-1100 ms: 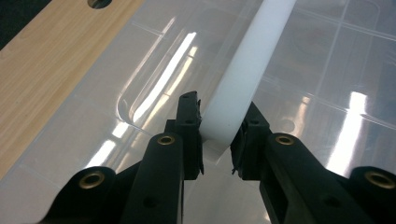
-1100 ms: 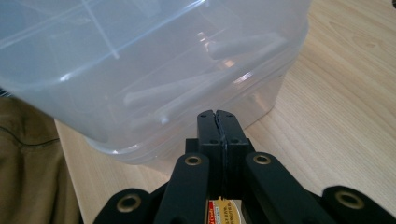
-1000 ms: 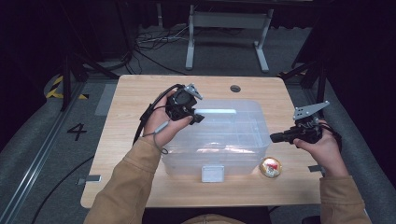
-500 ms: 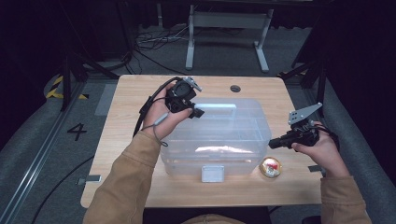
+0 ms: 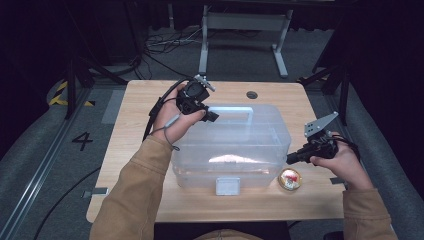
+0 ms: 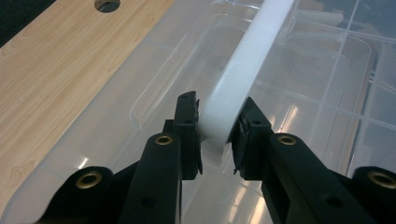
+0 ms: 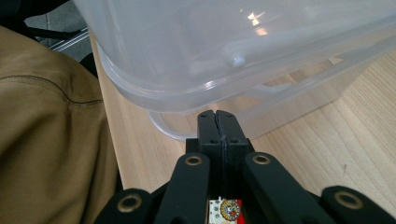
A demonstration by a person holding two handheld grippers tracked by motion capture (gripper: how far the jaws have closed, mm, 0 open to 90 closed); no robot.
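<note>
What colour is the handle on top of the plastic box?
White handle, clearest in the left gripper view.

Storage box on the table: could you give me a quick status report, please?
Left gripper clamped on the white handle of the clear storage box. Right gripper shut, empty, at the box's right side. Small round tin beside the box; nothing blocking.

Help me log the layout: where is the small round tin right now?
In the high view the small round tin sits on the table by the clear box's front right corner, just below the right gripper.
</note>
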